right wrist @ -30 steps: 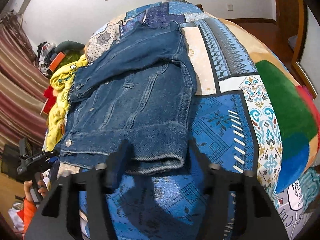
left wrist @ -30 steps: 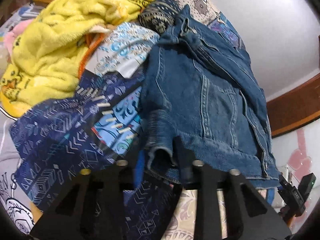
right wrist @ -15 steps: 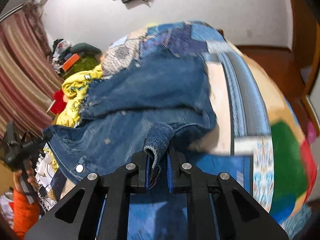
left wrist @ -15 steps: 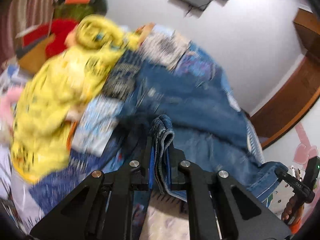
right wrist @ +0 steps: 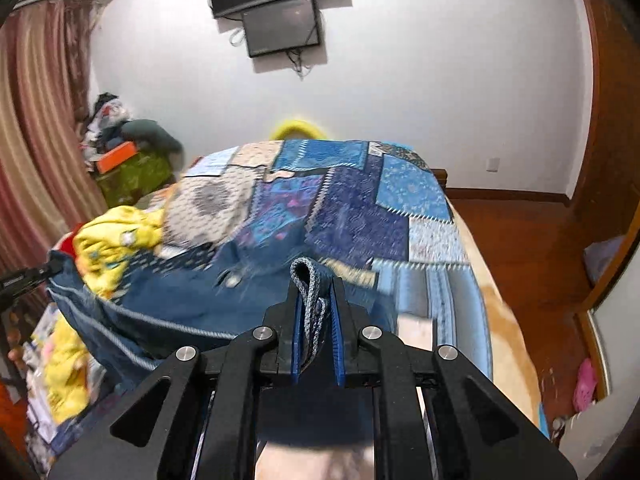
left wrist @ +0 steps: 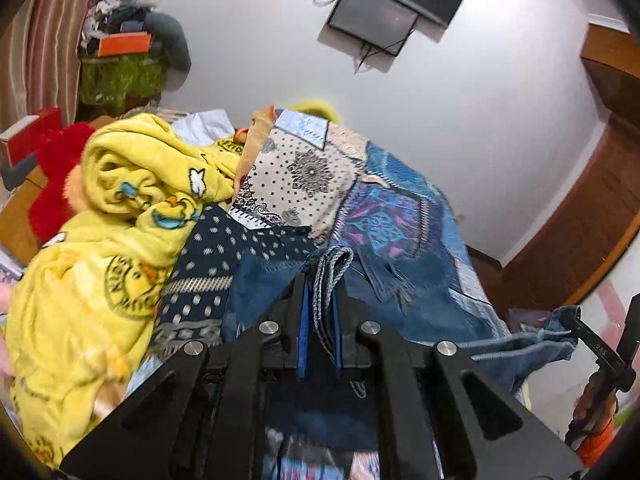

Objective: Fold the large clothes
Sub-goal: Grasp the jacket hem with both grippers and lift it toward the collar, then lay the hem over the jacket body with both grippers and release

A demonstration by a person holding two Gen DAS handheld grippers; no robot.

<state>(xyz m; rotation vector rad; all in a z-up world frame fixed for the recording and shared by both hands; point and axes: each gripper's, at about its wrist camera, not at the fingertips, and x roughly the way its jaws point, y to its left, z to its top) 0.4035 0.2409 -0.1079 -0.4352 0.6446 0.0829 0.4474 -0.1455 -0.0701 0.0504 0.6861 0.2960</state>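
Denim is pinched in both claws: the left gripper (left wrist: pixel 320 280) is clamped on one folded hem corner of the denim jacket (left wrist: pixel 400 280), and the right gripper (right wrist: pixel 316 284) is clamped on the other corner. The jacket hangs in front of the fingers and trails onto the patchwork bedspread (right wrist: pixel 400 200) beyond them. I judge the step is the lift before folding. Next, both corners should travel forward together, with the hem kept stretched, clear of the yellow blanket (left wrist: pixel 120 220) at the left claw's left.
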